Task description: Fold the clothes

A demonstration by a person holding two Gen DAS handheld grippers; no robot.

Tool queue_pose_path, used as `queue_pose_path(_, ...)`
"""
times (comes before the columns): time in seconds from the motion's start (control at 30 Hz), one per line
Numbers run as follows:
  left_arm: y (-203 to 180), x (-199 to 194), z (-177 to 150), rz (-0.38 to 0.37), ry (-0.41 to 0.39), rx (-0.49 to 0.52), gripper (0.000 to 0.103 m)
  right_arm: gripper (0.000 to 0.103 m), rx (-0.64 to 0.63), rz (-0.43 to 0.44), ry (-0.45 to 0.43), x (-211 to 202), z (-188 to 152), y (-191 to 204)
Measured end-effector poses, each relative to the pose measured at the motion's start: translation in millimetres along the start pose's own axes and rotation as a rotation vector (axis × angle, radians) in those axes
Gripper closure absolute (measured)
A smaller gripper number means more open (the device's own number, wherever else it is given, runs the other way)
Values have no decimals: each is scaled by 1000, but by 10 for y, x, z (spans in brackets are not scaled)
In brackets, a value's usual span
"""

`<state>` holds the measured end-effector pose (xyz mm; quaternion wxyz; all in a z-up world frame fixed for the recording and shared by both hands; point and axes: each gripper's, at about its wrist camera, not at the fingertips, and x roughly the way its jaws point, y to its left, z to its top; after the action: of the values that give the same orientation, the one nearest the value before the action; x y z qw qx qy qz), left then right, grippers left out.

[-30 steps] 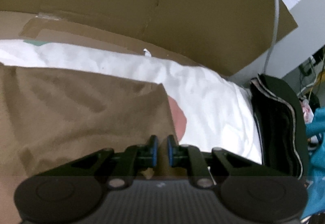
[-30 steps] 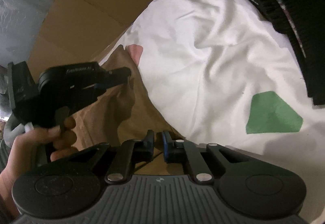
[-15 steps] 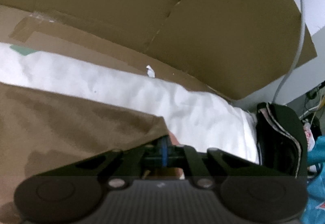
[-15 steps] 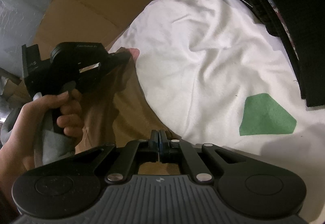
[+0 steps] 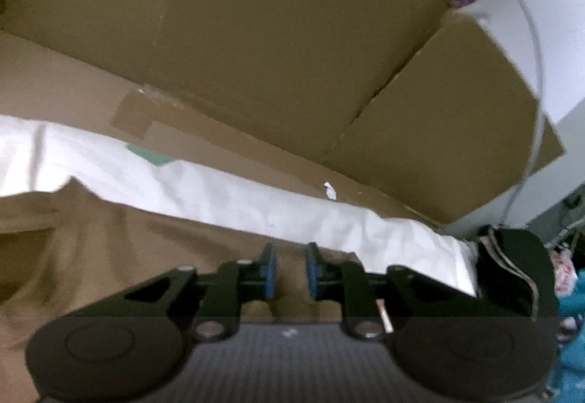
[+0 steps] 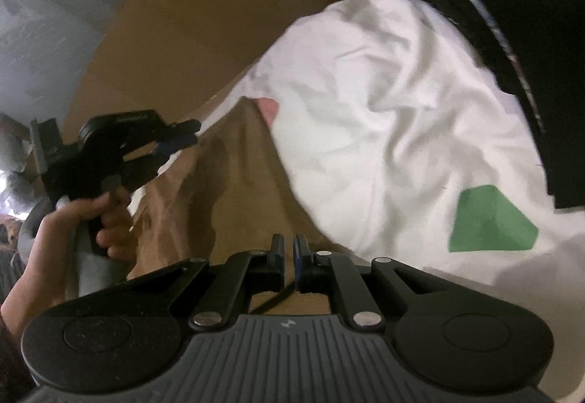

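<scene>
A brown garment [image 5: 109, 256] [image 6: 234, 191] lies spread on a white sheet [image 5: 219, 191] [image 6: 384, 110]. My left gripper [image 5: 290, 271] hovers over the garment's far part, its blue pads clearly apart with nothing between them. The right wrist view shows that same left gripper [image 6: 179, 138] in a person's hand [image 6: 73, 231], fingers spread beside the garment's far edge. My right gripper [image 6: 289, 253] sits at the garment's near edge, its pads a narrow gap apart. A pink patch [image 6: 268, 108] shows at the garment's far corner.
Cardboard panels [image 5: 256, 37] [image 6: 201, 0] rise behind the sheet. A folded pile of black clothes [image 5: 512, 267] [image 6: 512, 0] lies at the sheet's right edge. A green patch [image 6: 490, 220] marks the sheet. A grey cable [image 5: 530, 37] hangs at the right, above teal fabric [image 5: 570, 348].
The left gripper shut on the brown garment's corner half a second ago and has since let go and opened. The right gripper's pads have parted slightly. The garment lies flatter.
</scene>
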<state>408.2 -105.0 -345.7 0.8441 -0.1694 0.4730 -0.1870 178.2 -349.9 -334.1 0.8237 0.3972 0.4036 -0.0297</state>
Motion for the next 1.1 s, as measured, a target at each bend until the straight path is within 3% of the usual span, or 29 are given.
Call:
queue_pose_path(0.23,-57,-146,-210,-70,84,96,84,98,-31,-17,1,137,-58,174)
queue_pose_path(0.33,-102,-11,-341,17,112,170,84,98,-36,-46,22,211,-100,177)
queue_pose_path(0.4,-28,24,-362,46,121,155,84,98,-41,-64,45,264,-134,165)
queue_pose_path(0.53,150,-61,-317,82,94,144,85,97,-86,-86,98,298,-245,158)
queue_pose_path(0.67,356,-221,-219,69,88,94,84,97,-133,-68,132,237,-314,177)
queue_pose_path(0.77,447,-448,-219,54,66,68,82,90,-160,-42,107,161,-303,237)
queue_pose_path(0.83,502,-637,-253,41,38,50,76,70,-178,-24,91,110,-295,277)
queue_pose_path(0.9,559,-842,-304,48,17,37,73,62,-196,-6,74,60,-288,316)
queue_pose_path(1.1,795,-1476,-218,90,-10,39,66,62,-227,36,75,-85,-302,401)
